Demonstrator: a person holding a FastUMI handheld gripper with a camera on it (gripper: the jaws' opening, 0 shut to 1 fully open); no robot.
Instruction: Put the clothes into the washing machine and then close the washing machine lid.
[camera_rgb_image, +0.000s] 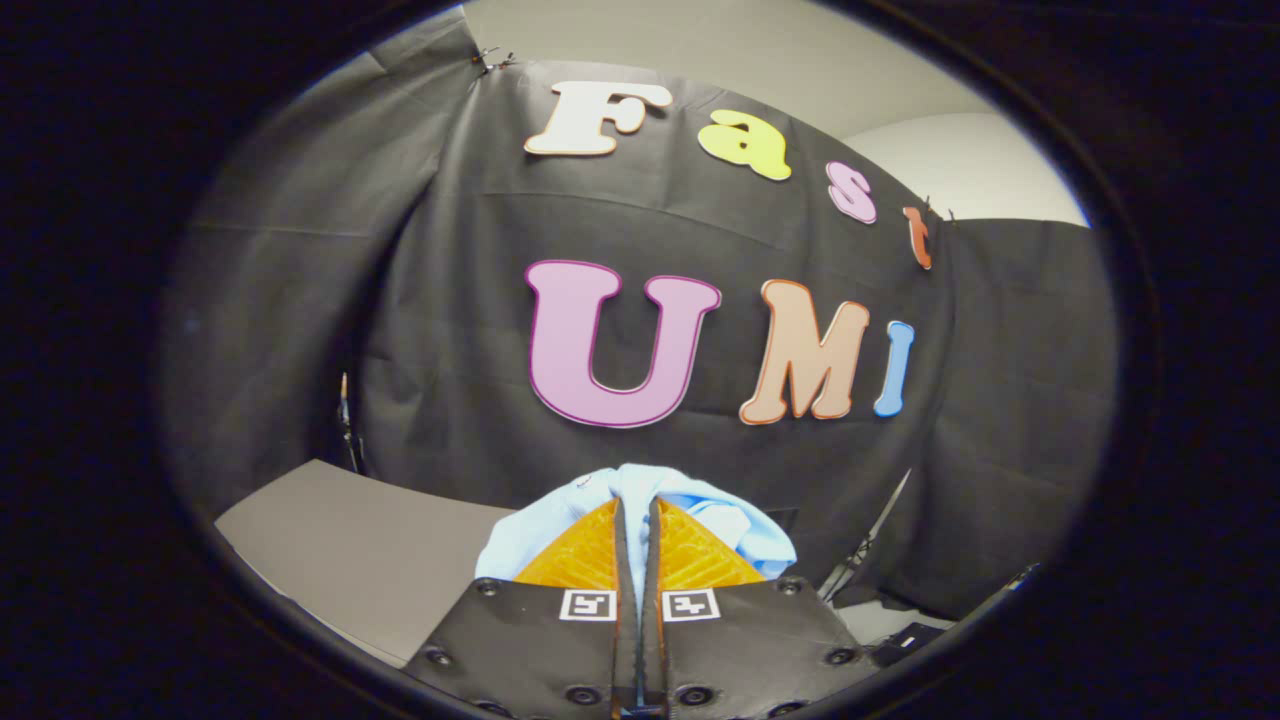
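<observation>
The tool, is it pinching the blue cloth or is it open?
Pinching. The tool is shut on the light blue garment, which bunches around its fingers.

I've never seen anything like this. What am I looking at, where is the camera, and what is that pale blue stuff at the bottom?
This is no robot arm: a person carries a two-finger gripper by hand. The camera rides on that gripper and looks forward along its fingers, the two wedge shapes low in the round picture. The fingers are pressed together on a light blue garment, which bunches around and beyond their tips, lifted off the surface. Below and to one side is a grey tabletop. Behind everything hangs the booth's black cloth wall. The garment is meant for a washing machine.
</observation>
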